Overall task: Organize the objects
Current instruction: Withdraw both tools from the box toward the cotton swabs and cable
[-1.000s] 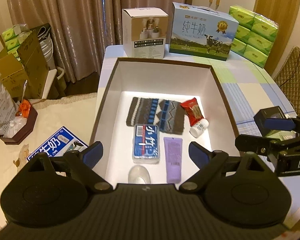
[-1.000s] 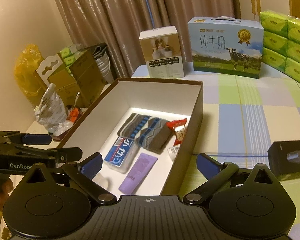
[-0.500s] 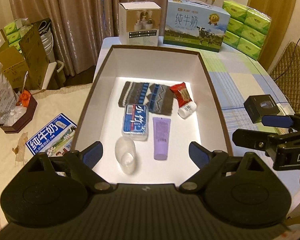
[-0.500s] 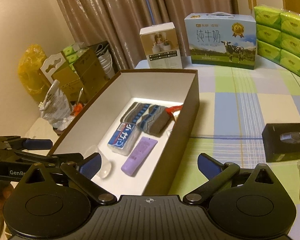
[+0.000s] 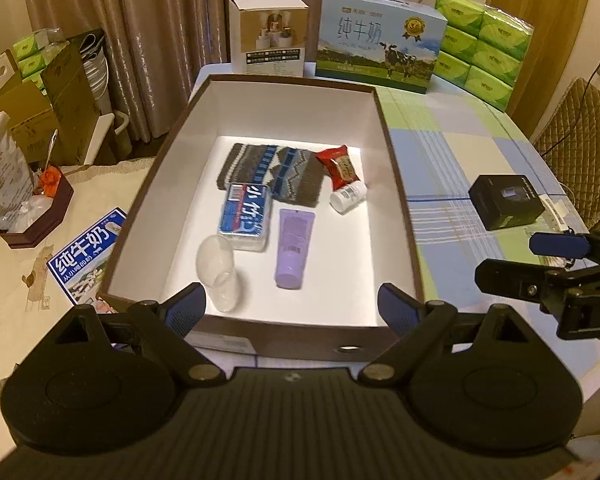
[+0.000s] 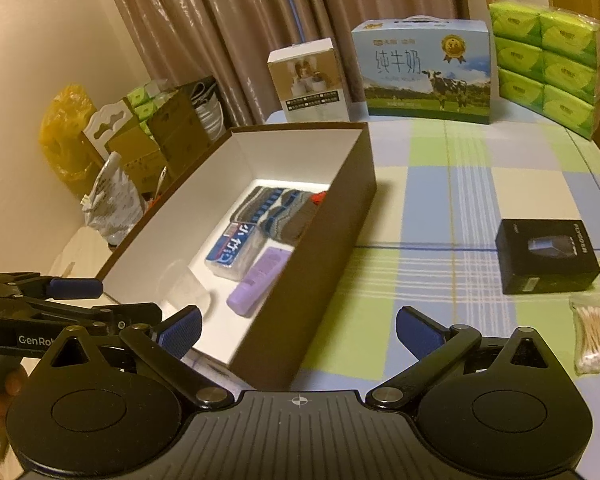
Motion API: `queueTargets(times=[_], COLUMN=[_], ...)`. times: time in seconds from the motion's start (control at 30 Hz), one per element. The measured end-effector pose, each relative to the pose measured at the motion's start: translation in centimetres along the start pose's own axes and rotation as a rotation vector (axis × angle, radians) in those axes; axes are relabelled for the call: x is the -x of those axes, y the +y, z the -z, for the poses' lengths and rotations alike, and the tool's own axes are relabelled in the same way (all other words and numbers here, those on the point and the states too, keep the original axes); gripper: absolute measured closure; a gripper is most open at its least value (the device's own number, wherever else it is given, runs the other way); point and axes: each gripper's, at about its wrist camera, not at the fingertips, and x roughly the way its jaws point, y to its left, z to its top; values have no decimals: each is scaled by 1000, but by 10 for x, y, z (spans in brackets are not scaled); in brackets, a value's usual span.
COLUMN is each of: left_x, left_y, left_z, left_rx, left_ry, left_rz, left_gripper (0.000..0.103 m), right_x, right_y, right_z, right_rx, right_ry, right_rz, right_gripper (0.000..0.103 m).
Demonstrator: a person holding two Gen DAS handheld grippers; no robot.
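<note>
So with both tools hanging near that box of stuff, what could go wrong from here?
The clear plastic cup lies on its side near the brown box's front wall; it may roll or be hard to see. The left tool, open, sits close over that wall and might bump it. The small white bottle lies tipped and could roll.

Brown curtains (image 5: 140, 20), checked tablecloth (image 6: 480, 184)

An open brown cardboard box (image 5: 400, 184) occupies frame centre on the checked tablecloth (image 5: 452, 152); a purple plastic tube (image 5: 294, 246) is contained within; a small black box (image 5: 506, 202) is placed to its right.
</note>
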Motion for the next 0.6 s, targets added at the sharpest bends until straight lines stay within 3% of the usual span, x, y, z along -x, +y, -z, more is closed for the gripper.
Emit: queueTargets(times=[0.6], left_x=[3], left_y=[-84], left_z=[19], left_rx=[-39], left_ry=[43], left_rz=[60], left_gripper=[12], right_x=[41], right_y=[-68], right_z=[24], right_rx=[-61], right_ry=[38], right_rz=[22], right_gripper=[2])
